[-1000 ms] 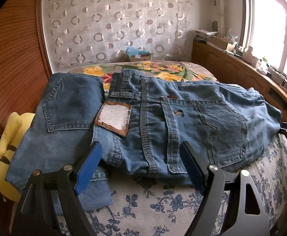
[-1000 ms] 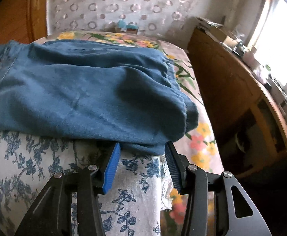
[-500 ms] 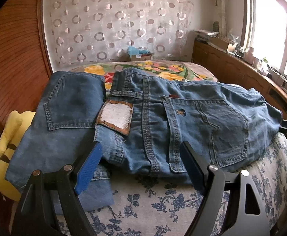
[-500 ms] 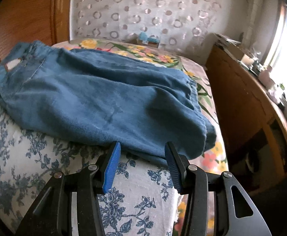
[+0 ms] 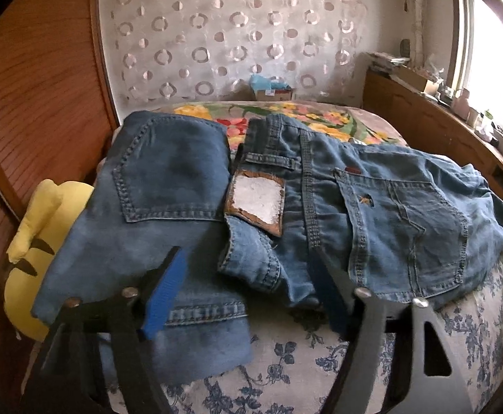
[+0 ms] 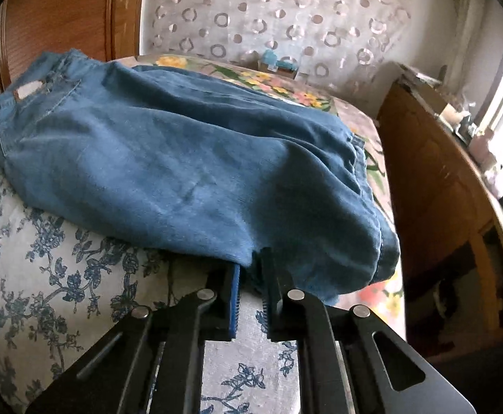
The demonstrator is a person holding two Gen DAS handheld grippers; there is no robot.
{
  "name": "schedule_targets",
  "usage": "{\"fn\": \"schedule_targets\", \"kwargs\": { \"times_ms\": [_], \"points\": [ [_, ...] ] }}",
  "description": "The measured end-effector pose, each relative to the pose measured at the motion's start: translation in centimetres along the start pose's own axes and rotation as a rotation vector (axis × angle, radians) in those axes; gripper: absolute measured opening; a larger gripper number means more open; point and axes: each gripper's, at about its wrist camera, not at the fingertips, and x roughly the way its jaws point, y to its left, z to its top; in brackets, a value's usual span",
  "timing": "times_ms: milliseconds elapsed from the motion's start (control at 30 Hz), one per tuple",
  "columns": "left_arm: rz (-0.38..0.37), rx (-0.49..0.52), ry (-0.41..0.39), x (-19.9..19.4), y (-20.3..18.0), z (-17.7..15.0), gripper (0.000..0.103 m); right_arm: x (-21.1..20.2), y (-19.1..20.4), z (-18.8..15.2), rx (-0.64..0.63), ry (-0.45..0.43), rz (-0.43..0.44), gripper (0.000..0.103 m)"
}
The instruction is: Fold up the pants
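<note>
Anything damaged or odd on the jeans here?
Yes. The jeans have a small hole in the back pocket, and the waistband patch is worn white, with frayed brown edges.

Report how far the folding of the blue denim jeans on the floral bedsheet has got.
Done: the blue denim jeans lie doubled up on the blue floral bedsheet, back pocket and white waistband patch up; another folded pair lies beside them. In hand: the right gripper has pinched the near edge of the denim; the left gripper is open at the waistband end. Left: grip there, then fold over.
</note>
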Motion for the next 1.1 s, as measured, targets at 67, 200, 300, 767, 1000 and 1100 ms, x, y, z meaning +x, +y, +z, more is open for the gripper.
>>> {"fn": "schedule_targets", "kwargs": {
  "times_ms": [67, 200, 300, 767, 1000, 1100],
  "points": [
    [-0.007, 0.003, 0.015, 0.7, 0.0, 0.1, 0.054, 0.1, -0.3, 0.0, 0.016, -0.002, 0.01, 0.01],
    [0.037, 0.045, 0.023, 1.6, -0.6, 0.2, 0.038, 0.4, -0.3, 0.1, 0.022, -0.009, 0.01, 0.01],
    [0.031, 0.054, 0.005, 1.0, -0.8, 0.2, 0.018, 0.0, 0.0, 0.0, 0.023, -0.01, 0.005, 0.01],
    [0.018, 0.08, 0.074, 2.4, -0.7, 0.4, 0.012, -0.9, 0.1, -0.8, 0.025, -0.016, 0.007, 0.009],
    [0.02, 0.074, -0.036, -2.2, -1.4, 1.6, 0.008, -2.6, -0.2, 0.1, 0.026, -0.049, -0.029, 0.004],
    [0.008, 0.075, -0.082, -4.6, -1.4, 2.0, 0.008, -4.5, -0.4, 0.7, 0.029, -0.086, -0.054, 0.004]
  ]
}}
